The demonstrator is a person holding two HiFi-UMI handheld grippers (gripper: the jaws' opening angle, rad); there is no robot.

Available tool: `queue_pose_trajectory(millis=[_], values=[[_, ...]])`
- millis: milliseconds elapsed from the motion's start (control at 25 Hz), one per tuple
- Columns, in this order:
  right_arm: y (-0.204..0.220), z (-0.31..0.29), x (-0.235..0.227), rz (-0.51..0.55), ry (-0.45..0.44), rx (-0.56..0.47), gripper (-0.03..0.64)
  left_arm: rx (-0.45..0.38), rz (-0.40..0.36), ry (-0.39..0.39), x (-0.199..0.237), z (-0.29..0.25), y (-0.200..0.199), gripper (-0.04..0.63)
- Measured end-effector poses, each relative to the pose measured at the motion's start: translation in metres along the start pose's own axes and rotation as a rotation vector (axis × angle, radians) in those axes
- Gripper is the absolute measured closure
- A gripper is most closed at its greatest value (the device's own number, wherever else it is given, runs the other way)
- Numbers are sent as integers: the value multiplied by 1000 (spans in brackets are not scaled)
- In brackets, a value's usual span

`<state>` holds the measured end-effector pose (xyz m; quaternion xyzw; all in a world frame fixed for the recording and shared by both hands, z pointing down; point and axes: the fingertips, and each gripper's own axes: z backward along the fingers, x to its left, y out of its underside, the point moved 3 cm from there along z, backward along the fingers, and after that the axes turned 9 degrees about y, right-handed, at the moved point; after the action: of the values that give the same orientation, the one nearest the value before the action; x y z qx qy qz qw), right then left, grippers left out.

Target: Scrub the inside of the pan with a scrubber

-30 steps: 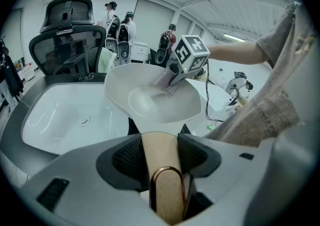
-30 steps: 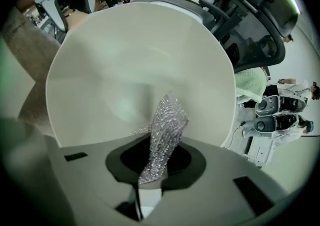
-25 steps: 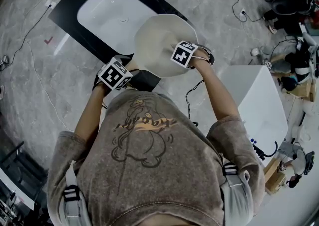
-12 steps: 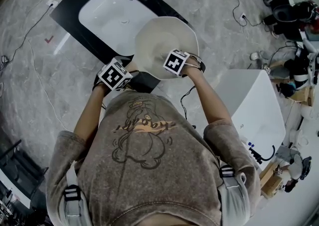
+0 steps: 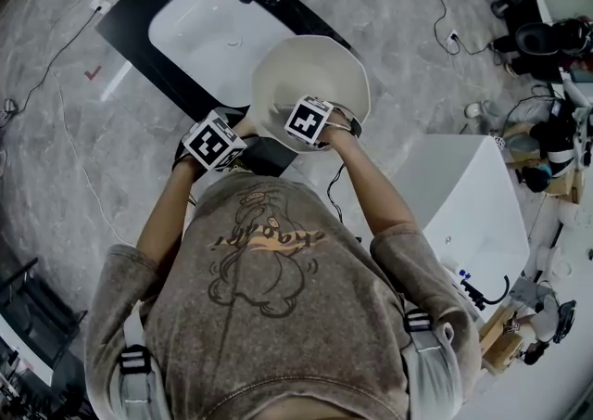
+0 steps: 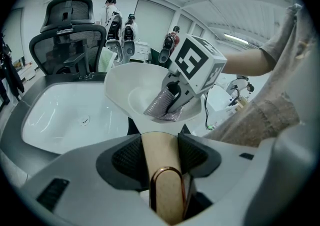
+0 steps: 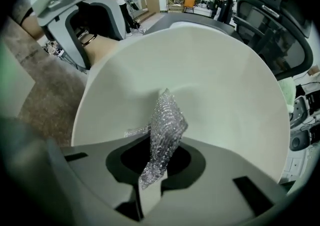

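Item: cream round pan, tan handle clamped by left gripper fingers; right gripper fingers pinch silvery mesh scrubber at pan's 6 o'clock; advise firm circling.

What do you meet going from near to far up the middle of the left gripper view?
Pan handle gripped in the left claw → pan with the scrubber in it → office chair → people standing at the back of the room.
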<state>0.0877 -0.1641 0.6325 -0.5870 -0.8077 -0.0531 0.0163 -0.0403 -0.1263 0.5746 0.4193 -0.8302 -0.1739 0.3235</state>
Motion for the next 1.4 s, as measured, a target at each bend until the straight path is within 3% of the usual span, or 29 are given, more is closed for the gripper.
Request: queue_pose_trajectory(millis=[320,400,920,1240,1400], values=[[-37,-6,-6,53,10,-91,546,-5,-12,7,2,0,-1,348],[-39,-7,-11,55,29,-65,546,-4,-14,10,2,1,-1,348],[-70,-14,-50,-95,88,-216,546,-14,-12,16,2,2,-1,348],[-67,-17,-78,-148,123,-217,546,-23,-12,10,0,2,-1,348],[-48,-15,-102,-188,190,-133,546,-21,-12,9,1,2,-2,348]])
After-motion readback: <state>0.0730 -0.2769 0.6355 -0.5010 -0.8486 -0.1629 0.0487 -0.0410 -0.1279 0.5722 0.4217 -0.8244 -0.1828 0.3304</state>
